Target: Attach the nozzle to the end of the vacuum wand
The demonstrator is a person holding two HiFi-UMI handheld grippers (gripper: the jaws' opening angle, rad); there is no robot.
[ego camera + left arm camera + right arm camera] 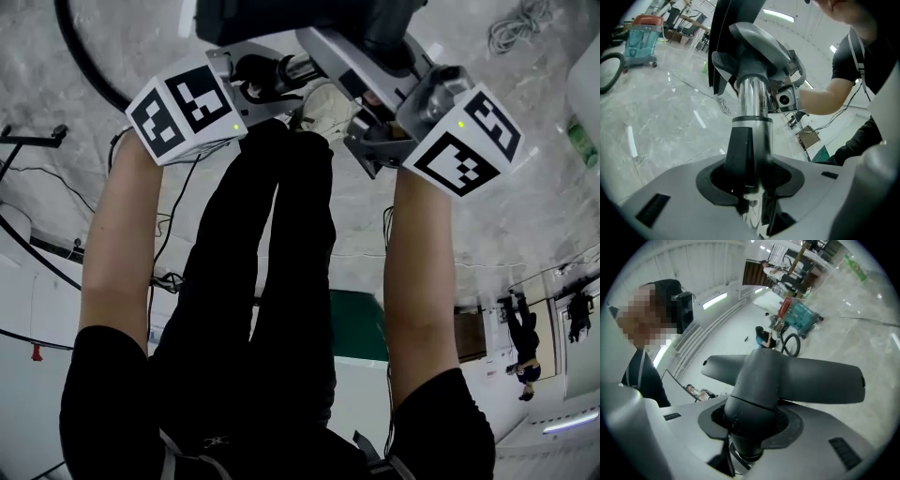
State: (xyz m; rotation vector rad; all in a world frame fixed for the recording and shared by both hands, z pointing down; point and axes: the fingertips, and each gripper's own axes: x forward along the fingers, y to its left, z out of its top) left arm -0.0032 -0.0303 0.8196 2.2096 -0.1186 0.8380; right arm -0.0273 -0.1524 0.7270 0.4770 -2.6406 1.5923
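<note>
In the left gripper view a chrome vacuum wand [752, 101] rises from between my left gripper's [750, 187] jaws, which are shut on it. The wand's far end sits inside the neck of the dark grey floor nozzle [754, 47]. My right gripper [785, 96] holds that neck from the far side. In the right gripper view the nozzle [787, 380] spreads wide just past my right gripper [750, 423], whose jaws are shut on its round neck. From the head view both marker cubes face me, with the wand [281, 70] and the nozzle [300, 23] between them, held in the air.
My own black-trousered legs [272, 281] stand right below the grippers. A teal vacuum cleaner [642, 40] and a black hose [609, 70] stand on the marble floor. A coiled cable [520, 23] lies nearby. Another person [764, 336] crouches in the distance.
</note>
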